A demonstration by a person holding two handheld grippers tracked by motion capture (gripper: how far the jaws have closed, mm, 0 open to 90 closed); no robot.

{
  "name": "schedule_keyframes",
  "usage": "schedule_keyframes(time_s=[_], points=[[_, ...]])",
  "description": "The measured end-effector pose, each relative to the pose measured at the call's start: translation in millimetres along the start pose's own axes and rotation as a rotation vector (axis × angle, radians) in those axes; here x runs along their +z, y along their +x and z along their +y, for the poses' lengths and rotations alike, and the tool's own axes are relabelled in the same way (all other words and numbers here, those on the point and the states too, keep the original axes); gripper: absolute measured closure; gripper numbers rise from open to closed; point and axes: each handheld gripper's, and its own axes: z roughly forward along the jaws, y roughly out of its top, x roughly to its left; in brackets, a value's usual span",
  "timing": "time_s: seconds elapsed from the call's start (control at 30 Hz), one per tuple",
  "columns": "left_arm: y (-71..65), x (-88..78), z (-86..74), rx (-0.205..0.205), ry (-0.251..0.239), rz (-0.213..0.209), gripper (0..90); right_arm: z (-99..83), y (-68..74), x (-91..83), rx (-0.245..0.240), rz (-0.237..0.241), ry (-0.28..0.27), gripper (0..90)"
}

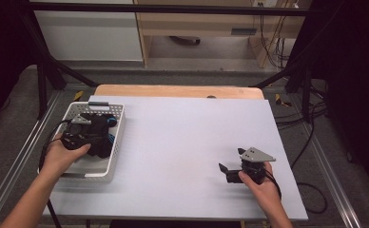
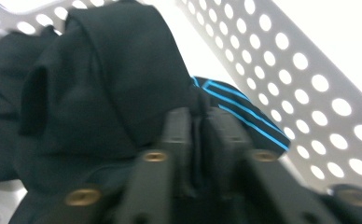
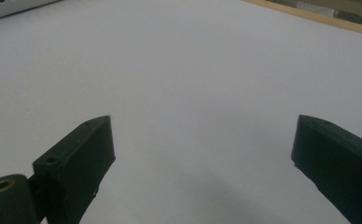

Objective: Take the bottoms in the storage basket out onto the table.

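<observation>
A white perforated basket (image 1: pixel 117 142) stands at the table's left and holds dark clothes (image 1: pixel 101 124). My left gripper (image 1: pixel 101 135) reaches into it from the person's left hand. In the left gripper view its jaws (image 2: pixel 198 119) stand close together with a fold of black cloth (image 2: pixel 100 79) pinched between them, and a dark piece with blue stripes (image 2: pixel 244 116) lies just beyond. My right gripper (image 1: pixel 231 160) rests low over the white sheet at the front right, held in the right hand. Its jaws (image 3: pixel 202 140) are wide open with nothing between them.
A white sheet (image 1: pixel 187 142) covers the wooden table (image 1: pixel 173 90). The basket's holed wall (image 2: pixel 309 84) rises close beside the left jaws. A corner of the basket (image 3: pixel 11 9) lies far off in the right gripper view. Black frame bars and cables surround the table.
</observation>
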Motion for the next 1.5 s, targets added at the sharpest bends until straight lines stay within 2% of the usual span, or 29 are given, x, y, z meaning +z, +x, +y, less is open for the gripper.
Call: schedule_keyframes(time_s=[0.03, 0.17, 0.27, 0.33, 0.43, 0.53, 0.63, 0.7, 0.77, 0.83, 0.9, 0.97, 1.07, 1.13, 1.23, 1.33, 1.43, 1.5], points=[[0.1, -2.1, 1.9, 0.000, -0.022, 0.026, 62.2, 0.0, 0.2, 0.0, -0.001, 0.002, -0.001, 6.3], [7.1, -13.0, 11.8, -0.041, -0.132, 0.094, 36.9, 0.1, 1.1, 0.9, -0.003, 0.008, 0.004, 6.3], [16.2, -12.9, 19.8, -0.065, -0.152, 0.151, 25.6, 0.1, 1.5, 1.7, -0.003, 0.009, 0.007, 6.3], [23.6, -6.7, 23.9, -0.090, -0.138, 0.161, 20.0, 0.0, 1.7, 1.9, -0.005, 0.011, 0.009, 6.2], [33.0, 10.8, 26.5, -0.154, -0.080, 0.155, 17.4, -0.2, 2.2, 2.3, -0.004, 0.017, 0.014, 6.1], [37.5, 30.3, 25.9, -0.155, -0.007, 0.196, 16.4, -0.6, 2.4, 3.0, -0.008, 0.021, 0.022, 6.1], [41.8, 42.8, 22.8, -0.189, 0.029, 0.202, 13.5, -1.0, 2.5, 3.4, -0.011, 0.025, 0.026, 6.0], [43.6, 49.0, 18.9, -0.204, 0.043, 0.180, 13.7, -1.2, 2.4, 4.1, -0.012, 0.026, 0.030, 6.0], [43.2, 54.3, 14.3, -0.221, 0.052, 0.139, 18.2, -1.4, 2.2, 4.7, -0.017, 0.028, 0.032, 6.0], [40.9, 56.7, 11.4, -0.203, 0.059, 0.123, 23.6, -1.4, 2.5, 4.8, -0.018, 0.030, 0.033, 6.1], [38.2, 55.8, 10.1, -0.182, 0.058, 0.128, 37.6, -1.4, 2.7, 4.7, -0.020, 0.030, 0.033, 6.1], [36.2, 52.8, 9.4, -0.169, 0.052, 0.128, 56.3, -1.3, 3.0, 4.5, -0.019, 0.030, 0.031, 6.1], [35.3, 44.9, 9.2, -0.168, 0.026, 0.133, 71.5, -1.2, 3.3, 4.5, -0.020, 0.031, 0.032, 6.1], [34.8, 33.5, 10.2, -0.150, -0.028, 0.151, 74.8, -1.2, 3.6, 4.1, -0.018, 0.030, 0.030, 6.0], [36.9, 10.9, 12.3, -0.177, -0.128, 0.148, 75.9, -0.9, 3.3, 3.6, -0.016, 0.028, 0.027, 6.1], [39.1, -12.1, 15.2, -0.183, -0.211, 0.159, 76.3, -0.9, 2.9, 3.8, -0.015, 0.025, 0.025, 6.1], [41.0, -34.8, 19.8, -0.229, -0.299, 0.115, 76.5, -0.7, 3.0, 4.1, -0.014, 0.021, 0.025, 6.3], [40.8, -49.4, 23.6, -0.222, -0.343, 0.110, 76.6, -0.6, 3.2, 3.9, -0.013, 0.021, 0.023, 6.3]])
